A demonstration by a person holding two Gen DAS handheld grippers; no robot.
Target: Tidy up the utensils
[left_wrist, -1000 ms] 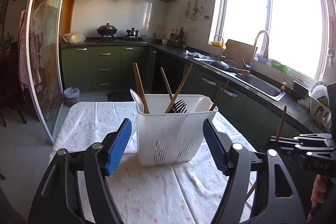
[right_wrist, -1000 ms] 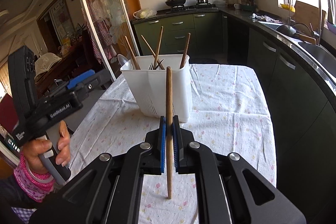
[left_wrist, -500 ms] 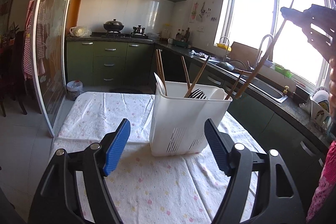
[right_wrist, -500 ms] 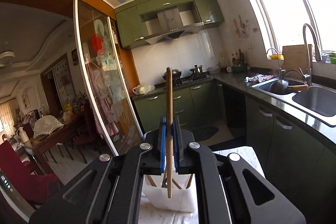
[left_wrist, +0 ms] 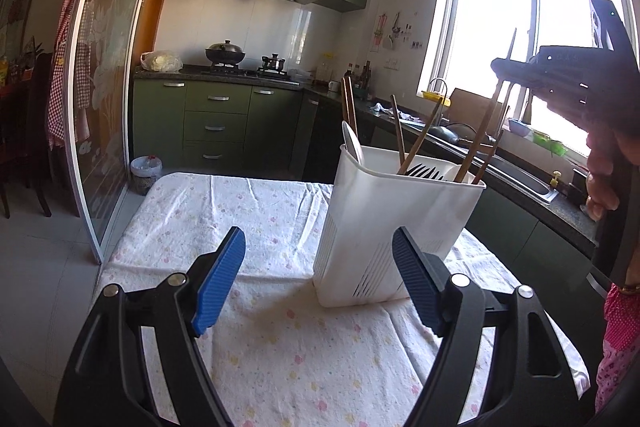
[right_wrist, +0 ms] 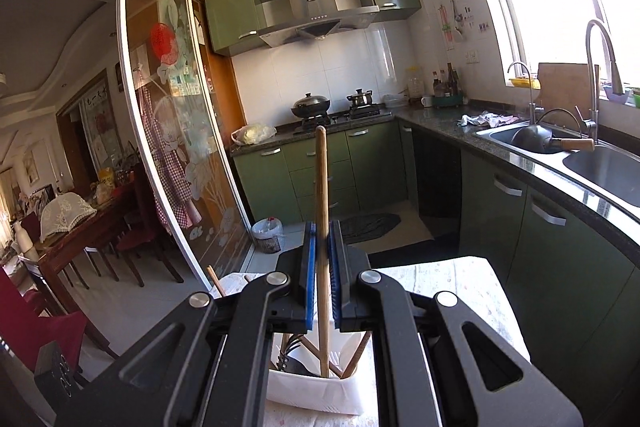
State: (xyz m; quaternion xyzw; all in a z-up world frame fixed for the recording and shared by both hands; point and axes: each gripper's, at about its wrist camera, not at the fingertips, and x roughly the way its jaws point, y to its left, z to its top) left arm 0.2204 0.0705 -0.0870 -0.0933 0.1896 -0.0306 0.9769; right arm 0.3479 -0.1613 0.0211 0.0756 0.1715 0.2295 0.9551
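A white slotted utensil holder [left_wrist: 400,211] stands on the flower-print tablecloth [left_wrist: 260,219]. It holds a white spoon [left_wrist: 352,143], a black fork [left_wrist: 424,171] and several wooden chopsticks [left_wrist: 348,103]. My left gripper [left_wrist: 318,239] hovers open just in front of the holder's left side, nothing between its pads. My right gripper [right_wrist: 322,231] is shut on a wooden chopstick [right_wrist: 321,179], held upright above the holder [right_wrist: 312,395] with its lower end inside the rim. In the left wrist view that gripper [left_wrist: 560,67] and its chopstick [left_wrist: 480,135] hang at the upper right.
A person's hand [left_wrist: 604,167] grips the right tool. A dark counter with a sink [right_wrist: 600,171] runs along the right below the window. A sliding glass door [left_wrist: 108,107] and a small bin [left_wrist: 146,171] stand to the left, beyond the table's far edge.
The right gripper rose with its chopstick and swung over the holder, so the stick's lower end now sits inside it. The left gripper sank and the holder shifted right in its view.
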